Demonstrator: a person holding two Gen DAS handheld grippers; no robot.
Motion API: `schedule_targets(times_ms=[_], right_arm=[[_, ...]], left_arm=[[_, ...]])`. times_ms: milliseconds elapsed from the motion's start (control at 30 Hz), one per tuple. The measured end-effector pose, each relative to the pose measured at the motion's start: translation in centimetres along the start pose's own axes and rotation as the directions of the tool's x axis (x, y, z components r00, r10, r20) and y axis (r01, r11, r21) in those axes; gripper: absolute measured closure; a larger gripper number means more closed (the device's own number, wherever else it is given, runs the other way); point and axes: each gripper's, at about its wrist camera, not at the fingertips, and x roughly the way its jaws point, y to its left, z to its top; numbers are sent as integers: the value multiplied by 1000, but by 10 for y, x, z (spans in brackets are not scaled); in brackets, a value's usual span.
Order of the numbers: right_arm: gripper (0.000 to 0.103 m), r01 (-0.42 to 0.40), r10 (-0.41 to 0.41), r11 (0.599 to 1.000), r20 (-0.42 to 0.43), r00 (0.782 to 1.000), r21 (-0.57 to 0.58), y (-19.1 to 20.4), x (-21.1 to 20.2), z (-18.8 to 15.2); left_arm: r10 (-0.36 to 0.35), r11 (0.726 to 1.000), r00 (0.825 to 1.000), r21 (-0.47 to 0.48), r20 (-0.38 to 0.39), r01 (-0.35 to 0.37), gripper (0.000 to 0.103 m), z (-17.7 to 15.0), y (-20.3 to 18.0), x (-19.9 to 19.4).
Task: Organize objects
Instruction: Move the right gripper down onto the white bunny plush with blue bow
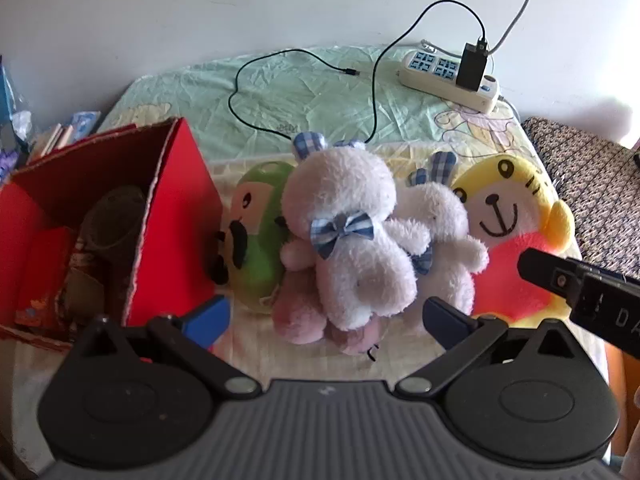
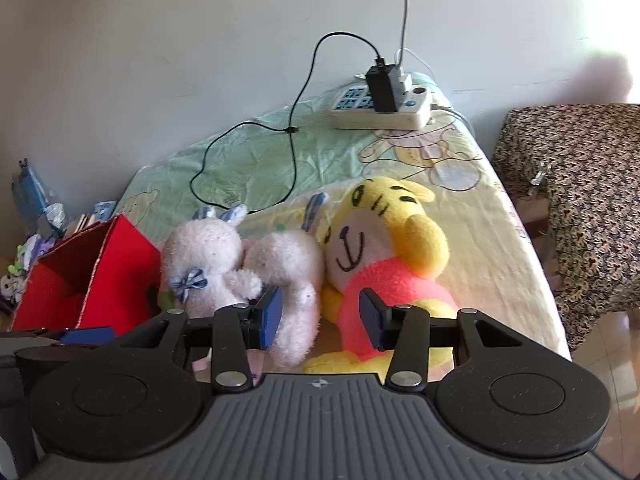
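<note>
We've got the fluffy white plush rabbit with blue gingham bow (image 1: 352,240) dead ahead of the left gripper (image 1: 326,314), jaws apart, empty; body runs near-far. Open red cardboard box (image 1: 176,216) just left. Right gripper (image 2: 320,320) also open.

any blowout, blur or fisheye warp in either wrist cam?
Left wrist: box interior dark, contents murky; strip bowed by fisheye; right edge blown out. Right wrist: bright patch at upper right on the wall; toys sharp, tool base soft; black corner vignette in both.
</note>
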Motion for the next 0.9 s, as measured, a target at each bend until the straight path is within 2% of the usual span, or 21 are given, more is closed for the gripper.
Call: schedule_targets(times_ms=[100, 233, 500, 733, 900], right_arm=[[56, -29, 29, 1000, -2, 1000, -7, 2, 1, 0], [56, -53, 53, 999, -6, 999, -2, -1, 2, -2], [56, -98, 99, 995, -9, 995, 13, -3, 1, -6], [57, -108, 108, 994, -14, 994, 22, 2, 0, -11], [57, -92, 92, 996, -10, 996, 19, 5, -3, -10]], left_arm=[[22, 1000, 1000, -11, 7, -22, 1, -1, -1, -2], [87, 996, 996, -21, 12, -87, 1, -2, -2, -5], [118, 993, 993, -15, 6, -118, 1, -8, -4, -8], [112, 994, 994, -7, -3, -112, 1, -9, -1, -4], [83, 997, 997, -4, 4, -83, 1, -4, 0, -1]])
